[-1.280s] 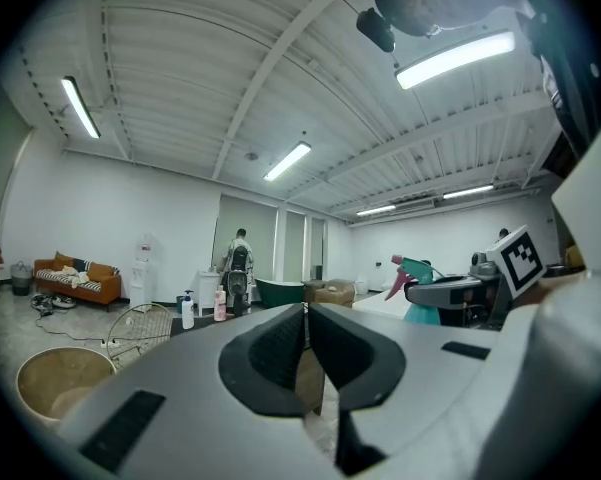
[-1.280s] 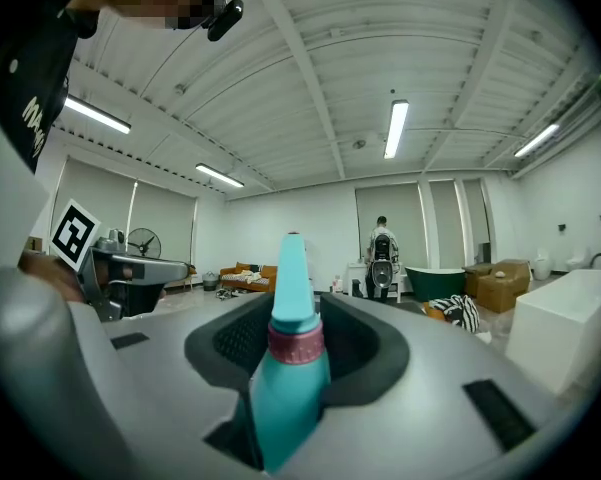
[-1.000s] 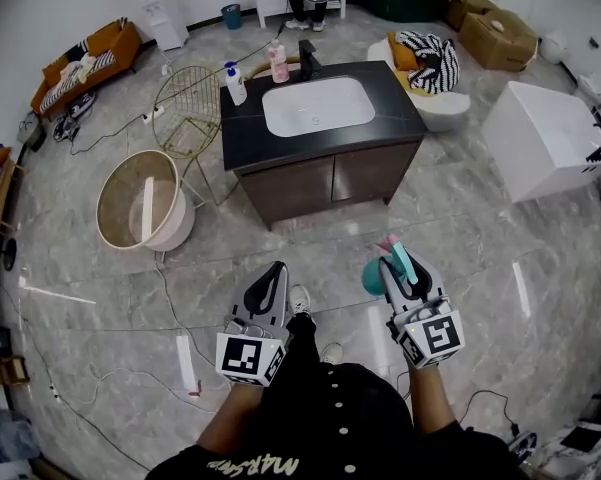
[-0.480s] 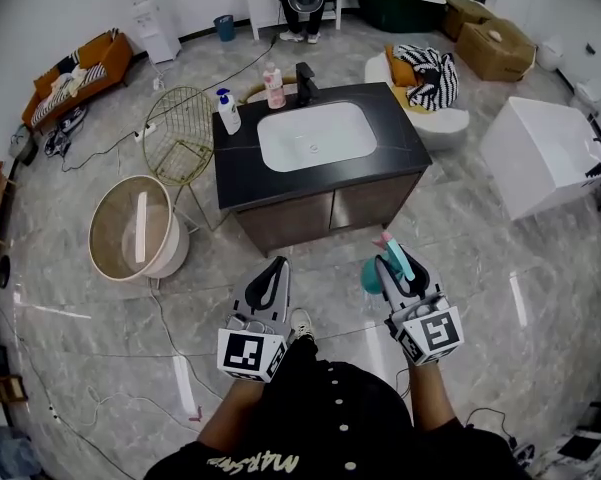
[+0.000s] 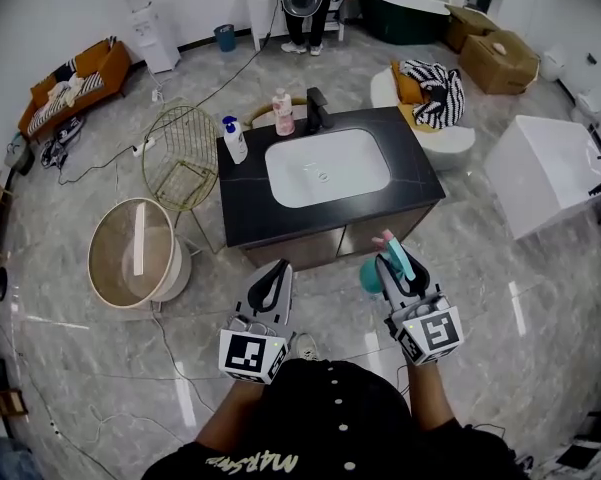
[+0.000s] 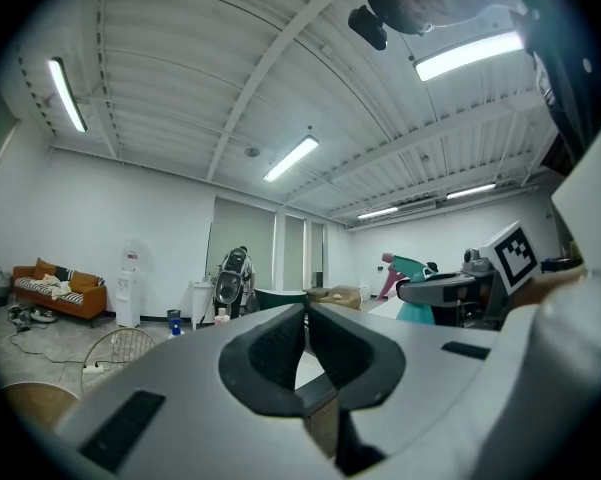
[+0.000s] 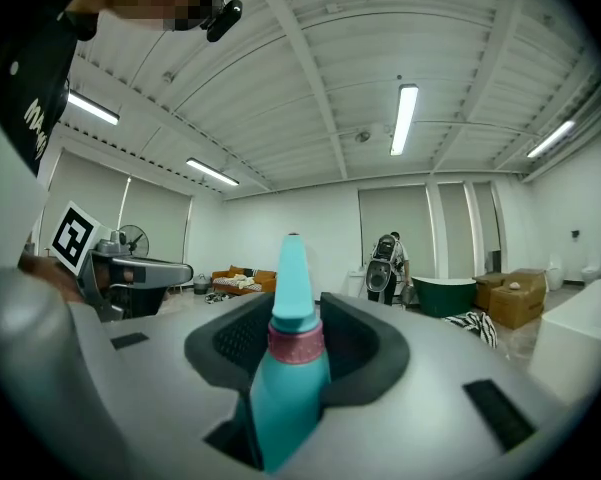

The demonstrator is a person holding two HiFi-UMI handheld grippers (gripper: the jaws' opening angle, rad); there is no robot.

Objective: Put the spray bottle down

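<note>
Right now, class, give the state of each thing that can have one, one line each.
Spray bottle: held by the right gripper, not yet put down.
Right gripper: shut on the spray bottle.
Left gripper: shut, empty.
Sink: empty.
Pump bottle: upright on the counter.
Pink bottle: upright beside the tap.

the right gripper (image 7: 298, 320) has its two jaws pressed on a teal spray bottle (image 7: 288, 393) with a pink ring at the neck. the left gripper (image 7: 130, 268) is at the left. far behind are an orange sofa (image 7: 245, 280), a person (image 7: 385, 266) and a dark green bathtub (image 7: 450, 295).
</note>
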